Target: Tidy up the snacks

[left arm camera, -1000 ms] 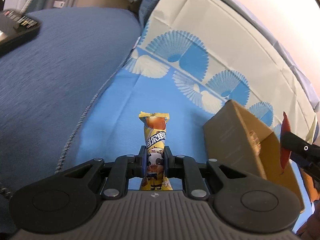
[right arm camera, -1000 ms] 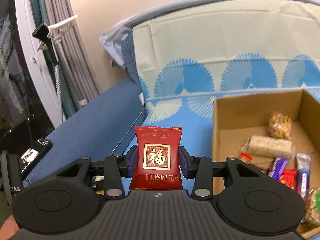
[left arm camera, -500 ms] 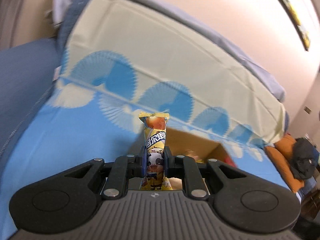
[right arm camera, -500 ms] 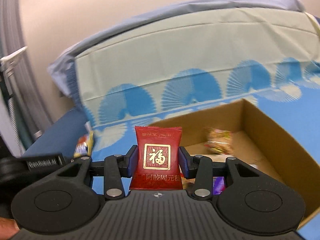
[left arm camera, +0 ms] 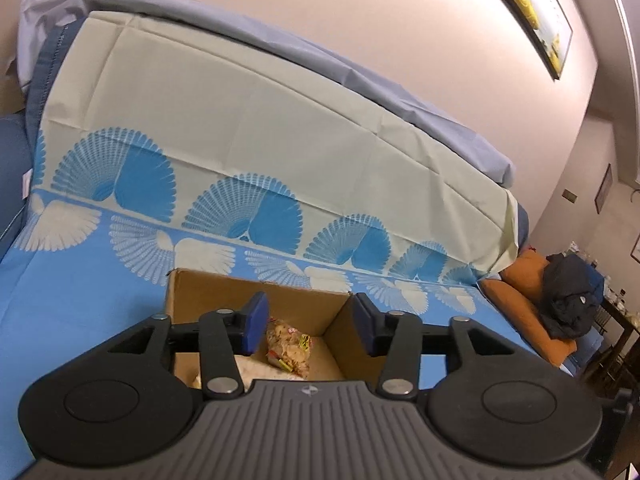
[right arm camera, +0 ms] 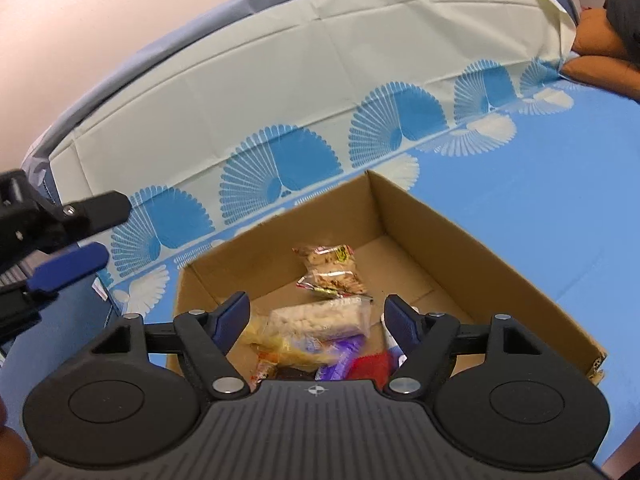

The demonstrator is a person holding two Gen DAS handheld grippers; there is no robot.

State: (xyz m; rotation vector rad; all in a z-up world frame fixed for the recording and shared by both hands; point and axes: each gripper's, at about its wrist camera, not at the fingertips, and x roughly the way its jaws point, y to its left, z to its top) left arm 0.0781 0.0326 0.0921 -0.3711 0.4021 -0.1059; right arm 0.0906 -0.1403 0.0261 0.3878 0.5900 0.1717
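We are finding both claws emptied over the cardboard box (right arm camera: 460, 240), which is sitting on the blue fan-patterned sheet (right arm camera: 540, 168) of the bed. A second ago the left claw (left arm camera: 308, 326) was clenched on a yellow stick-shaped snack and the right claw (right arm camera: 316, 322) on a red square packet; now the jaws of both have just been opening and nothing is lying between the pads of either, so we are recording both as released. In the right wrist view a red wrapper (right arm camera: 370, 366) is showing at the near end of the box, partly hidden behind the claw body, and we are judging it to be the packet just dropped. A yellowish wrapper (right arm camera: 280, 346) is lying beside it under the white rice-cake bar (right arm camera: 320, 320); whether that is the stick snack we cannot tell. The clear packet of brown pieces (right arm camera: 330, 272) is resting further back on the box floor, and purple wrappers (right arm camera: 340, 354) are lying among the heap. The left claw is also showing at the left edge of the right wrist view, well apart from the box rim. For the task, we are judging two more snacks delivered, and both claws are standing free for the next pick, if any snacks are remaining outside the box; none are showing in these views.
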